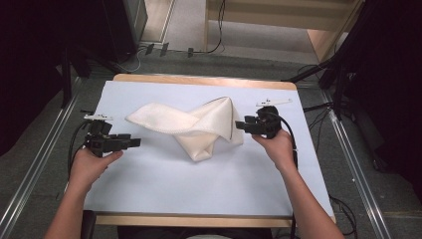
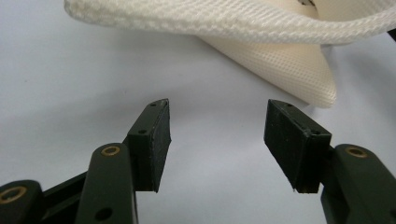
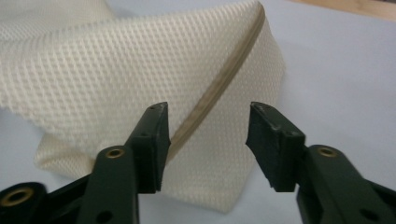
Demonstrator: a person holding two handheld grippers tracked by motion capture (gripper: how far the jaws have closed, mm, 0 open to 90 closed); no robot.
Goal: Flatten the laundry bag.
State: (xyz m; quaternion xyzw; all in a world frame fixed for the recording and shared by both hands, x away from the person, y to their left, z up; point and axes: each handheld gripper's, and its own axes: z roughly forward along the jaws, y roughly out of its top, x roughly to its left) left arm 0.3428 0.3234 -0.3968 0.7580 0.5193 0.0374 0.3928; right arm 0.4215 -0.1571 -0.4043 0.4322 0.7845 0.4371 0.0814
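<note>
2 grippers, 1 cloth, 1 table. White mesh cloth (image 1: 196, 124) lying crumpled and twisted near the middle of the pale blue table top (image 1: 164, 184), folded over itself, with a narrow tan edge strip (image 3: 219, 88) running across its right-hand fold.

Left gripper (image 1: 133, 143) held low at the cloth's left side, aimed rightward toward it, apart from the fabric. Seen from the left gripper view: jaws spread wide, left gripper (image 2: 217, 135) with nothing but bare table between the pads (image 2: 156, 144); cloth's rolled edge and 1 pointed corner (image 2: 322, 91) lying just beyond the tips.

Right gripper (image 1: 240, 125) set at the cloth's right edge, aimed leftward, close against the fold. Seen from the right gripper view: right gripper (image 3: 208, 140) released, jaws parted, pads (image 3: 271, 144) clamped on nothing; fold and tan strip directly ahead between the tips. Contact with the fabric impossible to tell.

Person's hands (image 1: 92, 164) wrapped round both handles, forearms entering from the bottom edge.
</note>
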